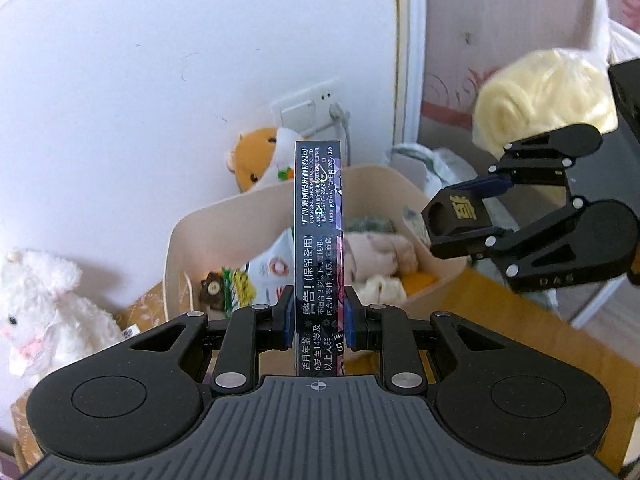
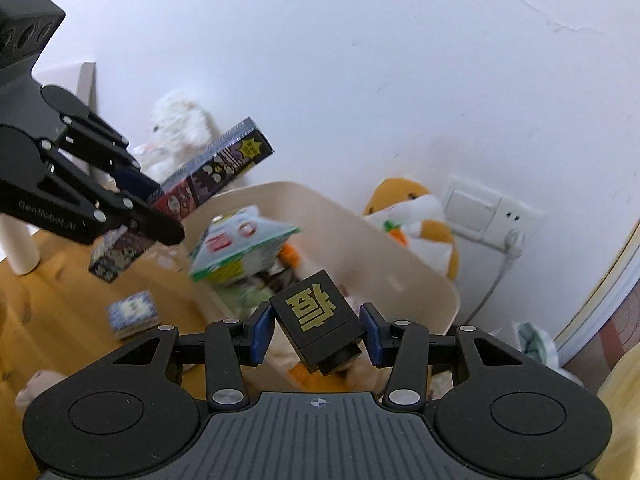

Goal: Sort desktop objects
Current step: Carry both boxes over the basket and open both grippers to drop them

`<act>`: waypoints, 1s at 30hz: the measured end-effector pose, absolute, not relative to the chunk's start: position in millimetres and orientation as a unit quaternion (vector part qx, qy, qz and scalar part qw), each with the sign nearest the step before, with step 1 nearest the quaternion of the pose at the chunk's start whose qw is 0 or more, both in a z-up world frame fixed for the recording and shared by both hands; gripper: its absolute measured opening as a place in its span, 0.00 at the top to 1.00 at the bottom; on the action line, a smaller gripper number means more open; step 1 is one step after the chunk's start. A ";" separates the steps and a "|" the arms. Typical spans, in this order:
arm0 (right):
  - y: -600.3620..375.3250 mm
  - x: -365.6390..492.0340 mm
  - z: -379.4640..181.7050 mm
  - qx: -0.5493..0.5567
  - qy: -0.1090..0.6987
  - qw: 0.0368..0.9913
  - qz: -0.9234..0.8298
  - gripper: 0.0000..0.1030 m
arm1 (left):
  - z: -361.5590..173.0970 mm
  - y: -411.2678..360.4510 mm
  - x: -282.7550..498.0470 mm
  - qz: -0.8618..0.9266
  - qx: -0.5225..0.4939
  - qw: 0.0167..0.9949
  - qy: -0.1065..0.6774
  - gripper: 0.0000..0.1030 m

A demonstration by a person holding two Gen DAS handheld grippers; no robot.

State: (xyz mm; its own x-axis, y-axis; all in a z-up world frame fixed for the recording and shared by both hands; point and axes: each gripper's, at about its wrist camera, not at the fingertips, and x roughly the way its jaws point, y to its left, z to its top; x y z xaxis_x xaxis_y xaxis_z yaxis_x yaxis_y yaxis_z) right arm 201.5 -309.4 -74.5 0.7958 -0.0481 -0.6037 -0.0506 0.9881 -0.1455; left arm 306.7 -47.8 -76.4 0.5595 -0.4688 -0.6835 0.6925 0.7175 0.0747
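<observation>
My left gripper (image 1: 319, 324) is shut on a long dark printed box (image 1: 318, 236) and holds it in the air over the beige bin (image 1: 188, 236). The same box (image 2: 216, 164) shows in the right wrist view, held by the left gripper (image 2: 148, 204). My right gripper (image 2: 318, 334) is shut on a black block with a gold character (image 2: 318, 320), above the bin's (image 2: 400, 264) near side. It also shows in the left wrist view (image 1: 486, 212), right of the bin, holding the block (image 1: 460, 216).
The bin holds soft toys and a green-edged packet (image 2: 240, 248). A white plush (image 1: 36, 304) and an orange plush (image 2: 416, 216) sit by the wall. Two small patterned boxes (image 2: 132, 314) lie on the wooden desk. A bagged yellow bundle (image 1: 548, 92) is at right.
</observation>
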 end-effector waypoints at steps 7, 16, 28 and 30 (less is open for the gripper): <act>-323.6 224.4 -75.0 -0.073 0.316 0.946 -0.023 0.58 | -86.7 -73.1 328.7 -0.302 0.132 0.880 0.343 0.78; -327.3 256.0 -96.5 -0.057 0.333 0.940 -0.051 0.58 | -105.4 -104.5 357.1 -0.248 0.142 0.886 0.365 0.78; -333.3 279.7 -126.0 -0.079 0.376 0.921 -0.059 0.58 | -127.5 -123.0 377.5 -0.228 0.164 0.881 0.381 0.77; -334.9 281.1 -128.2 -0.080 0.379 0.920 -0.060 0.58 | -127.3 -123.6 379.5 -0.233 0.154 0.880 0.383 0.77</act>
State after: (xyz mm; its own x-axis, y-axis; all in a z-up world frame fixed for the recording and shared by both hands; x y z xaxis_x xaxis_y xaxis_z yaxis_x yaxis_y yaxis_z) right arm 281.1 -334.9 -128.2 0.7053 -0.1712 -0.6879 0.0497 0.9800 -0.1929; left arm 379.5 -123.6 -127.3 0.5980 -0.2913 -0.7467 0.5280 0.8440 0.0936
